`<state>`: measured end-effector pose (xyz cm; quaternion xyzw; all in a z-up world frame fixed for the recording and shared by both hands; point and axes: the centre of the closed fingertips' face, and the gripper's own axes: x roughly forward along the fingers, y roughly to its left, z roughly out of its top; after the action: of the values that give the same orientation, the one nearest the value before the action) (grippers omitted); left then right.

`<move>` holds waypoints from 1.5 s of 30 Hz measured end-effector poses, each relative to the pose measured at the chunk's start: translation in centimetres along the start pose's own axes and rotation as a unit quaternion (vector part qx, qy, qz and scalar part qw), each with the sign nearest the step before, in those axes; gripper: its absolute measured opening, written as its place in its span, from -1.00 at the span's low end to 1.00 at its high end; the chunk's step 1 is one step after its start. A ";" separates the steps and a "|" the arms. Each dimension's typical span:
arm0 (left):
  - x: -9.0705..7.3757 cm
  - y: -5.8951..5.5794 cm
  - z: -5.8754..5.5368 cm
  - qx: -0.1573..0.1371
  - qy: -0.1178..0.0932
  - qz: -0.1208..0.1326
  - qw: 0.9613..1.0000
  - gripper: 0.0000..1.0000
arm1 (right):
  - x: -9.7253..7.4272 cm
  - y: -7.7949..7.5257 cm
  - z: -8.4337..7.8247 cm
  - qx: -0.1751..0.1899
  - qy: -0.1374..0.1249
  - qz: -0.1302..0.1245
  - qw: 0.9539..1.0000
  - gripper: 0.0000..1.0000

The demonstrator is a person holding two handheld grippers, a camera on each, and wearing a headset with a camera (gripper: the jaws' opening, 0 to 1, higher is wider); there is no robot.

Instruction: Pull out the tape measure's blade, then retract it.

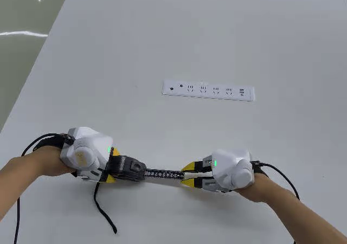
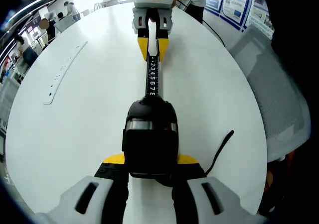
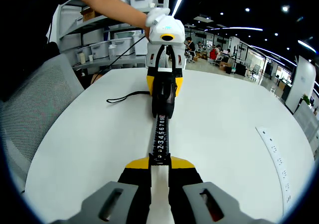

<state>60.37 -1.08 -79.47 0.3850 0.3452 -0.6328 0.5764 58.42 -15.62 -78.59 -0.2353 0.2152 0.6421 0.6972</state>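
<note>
The tape measure (image 1: 129,169), a black case, sits low over the near part of the white counter (image 1: 162,38), towards the person's left, with its mouth facing the person's right. Its blade (image 1: 162,174) is drawn out a short way from that mouth, printed face up with the digits 2 to 8 readable, so the whole thing lies along one line from left to right across the counter, dipping a touch nearer to the person at the right end. The left tongs (image 1: 113,165) are clamped on the case from behind, one yellow-tipped jaw on each flank, and in the left gripper view the case stands between them with the blade running straight ahead. The right tongs (image 1: 188,174) face the other way and are closed on the blade's free end, which lies in the narrow slot between their jaws; the hook itself is hidden there. The two tools point at each other along the blade. I cannot quite tell whether the case rests on the counter or is held just clear of it. A black strap (image 1: 102,207) trails from the case towards the near edge. Well beyond the blade, further across the counter, a white power strip (image 1: 208,90) lies flat, roughly parallel to it.
</note>
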 end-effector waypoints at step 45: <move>0.3 -0.1 -0.2 -0.003 0.005 -0.003 1.000 -0.42 | -1.3 0.0 -1.2 0.010 -0.004 -0.001 1.000 -0.80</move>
<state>60.33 -1.03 -79.86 0.3853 0.3514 -0.6317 0.5736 58.29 -17.39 -78.74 -0.2257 0.2185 0.6404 0.7008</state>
